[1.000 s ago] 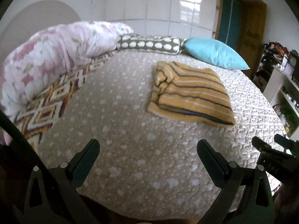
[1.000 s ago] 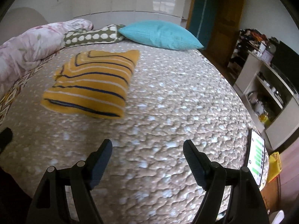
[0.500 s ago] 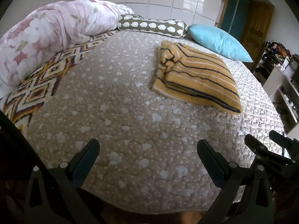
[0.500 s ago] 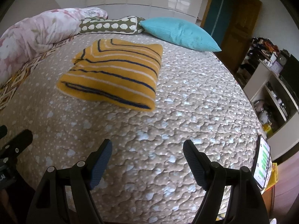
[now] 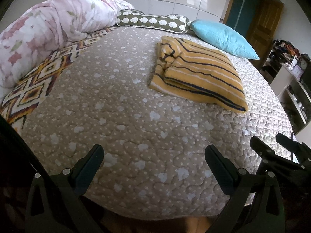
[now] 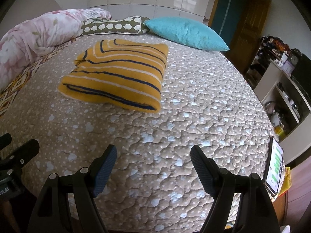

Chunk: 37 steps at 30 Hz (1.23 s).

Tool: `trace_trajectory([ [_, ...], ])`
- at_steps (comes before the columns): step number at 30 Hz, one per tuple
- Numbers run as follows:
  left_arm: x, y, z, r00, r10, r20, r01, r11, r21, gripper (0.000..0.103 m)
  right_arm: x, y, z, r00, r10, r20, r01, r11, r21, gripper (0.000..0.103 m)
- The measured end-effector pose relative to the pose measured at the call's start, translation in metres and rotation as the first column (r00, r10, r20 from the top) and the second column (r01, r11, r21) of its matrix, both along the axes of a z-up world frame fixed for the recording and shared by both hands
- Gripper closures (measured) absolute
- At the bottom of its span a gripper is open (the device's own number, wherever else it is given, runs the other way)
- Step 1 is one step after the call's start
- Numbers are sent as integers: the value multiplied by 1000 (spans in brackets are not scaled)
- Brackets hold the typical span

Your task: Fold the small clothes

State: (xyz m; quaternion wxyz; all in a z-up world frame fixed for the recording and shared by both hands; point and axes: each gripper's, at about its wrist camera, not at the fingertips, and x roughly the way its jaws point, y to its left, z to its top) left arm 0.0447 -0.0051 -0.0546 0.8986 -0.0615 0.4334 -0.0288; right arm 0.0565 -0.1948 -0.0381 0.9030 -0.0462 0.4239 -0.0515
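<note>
A yellow garment with navy and white stripes (image 5: 196,75) lies folded into a rectangle on the beige quilted bedspread (image 5: 126,126); it also shows in the right wrist view (image 6: 118,77). My left gripper (image 5: 154,163) is open and empty over the near edge of the bed, well short of the garment. My right gripper (image 6: 153,161) is open and empty, also near the bed's front edge. The right gripper shows at the right edge of the left wrist view (image 5: 279,151).
A pink floral duvet (image 5: 42,31) lies rolled along the left, over a geometric patterned cloth (image 5: 38,85). A green spotted bolster (image 5: 153,20) and a turquoise pillow (image 5: 223,36) lie at the head. A phone (image 6: 275,165) rests at the bed's right edge. Shelves (image 6: 287,97) stand right.
Both grippers have drawn back and up from the garment toward the bed's front edge. The folded garment has stayed in place. Both grippers remain open.
</note>
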Motion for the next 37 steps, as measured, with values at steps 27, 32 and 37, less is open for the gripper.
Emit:
trace_trajectory([
  [27, 0, 1, 5, 1000, -9, 4, 9, 1000, -26, 0, -3, 8, 9, 1000, 15, 21, -15, 1000, 4, 21],
  [32, 0, 4, 6, 1000, -9, 1, 9, 999, -37, 0, -3, 15, 10, 999, 39, 25, -39, 999, 3, 21],
  [37, 8, 2, 0, 999, -28, -15, 28, 999, -35, 0, -1, 20, -1, 998, 63, 9, -63, 998, 8, 21],
])
